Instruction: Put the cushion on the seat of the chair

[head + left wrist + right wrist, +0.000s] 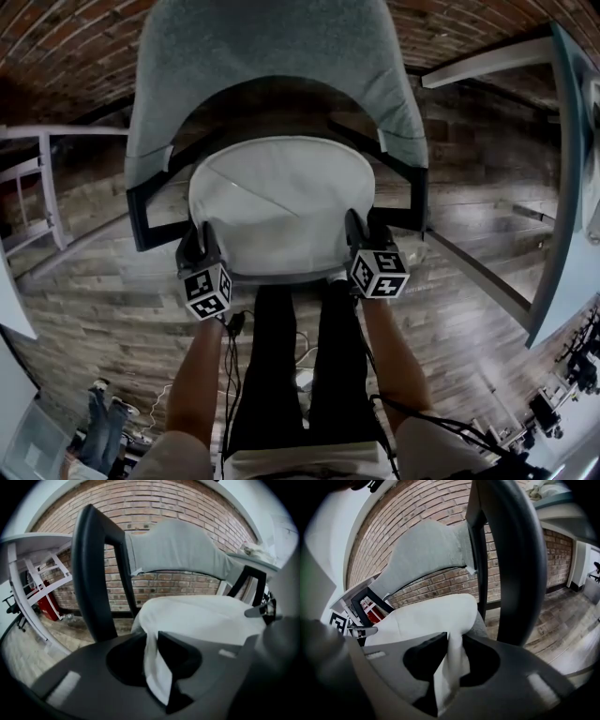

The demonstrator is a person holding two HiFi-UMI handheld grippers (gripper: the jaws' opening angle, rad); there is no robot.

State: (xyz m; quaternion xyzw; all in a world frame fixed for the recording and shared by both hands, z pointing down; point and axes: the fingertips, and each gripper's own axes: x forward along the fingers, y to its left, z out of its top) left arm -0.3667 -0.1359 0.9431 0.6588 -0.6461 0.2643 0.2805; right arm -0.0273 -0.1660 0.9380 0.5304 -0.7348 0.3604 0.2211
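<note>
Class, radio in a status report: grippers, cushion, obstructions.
Grippers: left gripper and right gripper pinch cushion edge, jaws opening. Cushion down on chair seat. Nothing in the way.

cushion (pixel 281 202) on the seat of the chair (pixel 272 66), table (pixel 56 132) left of the chair, person's legs (pixel 300 356) in front

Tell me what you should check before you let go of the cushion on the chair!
1. Cushion over the seat, between the arms of the chair: ok.
2. Cushion centred side to side: ok.
3. Cushion lying flat on the seat: cannot tell, its underside is hidden.
4. Left gripper clear of the fabric: not ok, jaws opening with the cushion's edge between them.
5. Right gripper clear of the fabric: not ok, jaws opening, edge between them.
</note>
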